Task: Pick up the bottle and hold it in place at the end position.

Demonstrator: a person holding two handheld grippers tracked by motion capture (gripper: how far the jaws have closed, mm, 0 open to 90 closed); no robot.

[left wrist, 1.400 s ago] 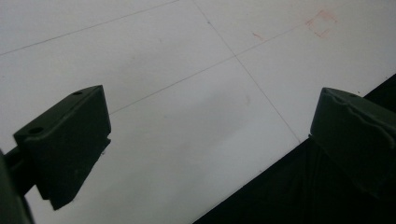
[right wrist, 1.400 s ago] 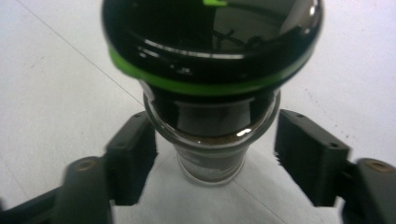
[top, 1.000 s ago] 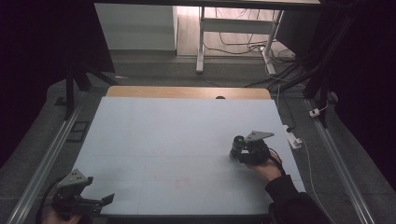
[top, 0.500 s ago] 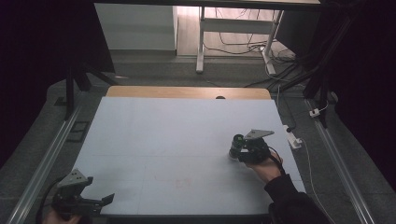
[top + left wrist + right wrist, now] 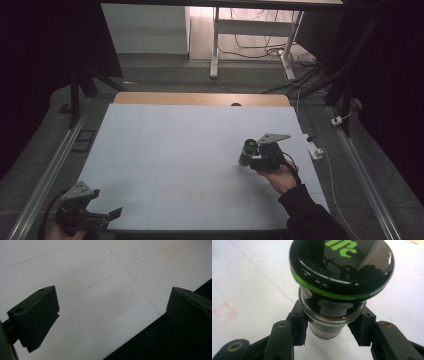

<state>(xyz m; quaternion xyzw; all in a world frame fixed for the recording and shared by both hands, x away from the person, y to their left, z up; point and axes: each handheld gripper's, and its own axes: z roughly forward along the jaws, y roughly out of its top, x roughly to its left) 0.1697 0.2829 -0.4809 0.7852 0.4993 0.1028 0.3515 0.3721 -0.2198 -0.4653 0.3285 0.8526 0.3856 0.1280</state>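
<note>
Right tool point(image 5: 248, 154) is clamped on a jar point(image 5: 337, 290). In the right gripper view both pads press on the glass body just below the lid, one from each side.

Jar details:
- Lid point(image 5: 342, 263): glossy black, round, wider than the body, thin bright green ring around its edge.
- Lid top carries green lettering, cut off at the frame edge, unreadable.
- The gloss reflects the room.
- Body: clear glass, dark contents, with a narrower clear section lower down between the pads.
- Bottom end of the jar can't be made out; whether it touches the counter point(image 5: 190, 145) I can't tell.

Location: in the high view the jar point(image 5: 246, 151) sits at about 3 o'clock on the counter, right of centre and well inside the right edge. It's tilted, lid end pointing toward 9 o'clock. The hand point(image 5: 278, 176) comes in from about 5 o'clock.

Left tool point(image 5: 107, 216): open, nothing between the jaws. It sits at about 7 o'clock, over the near-left corner of the counter. The left gripper view has the two pads wide apart over the pale surface and the dark edge. Well apart from the jar.

Counter is pale blue-white with thin grid lines and faint red marks point(image 5: 171, 251).
</note>
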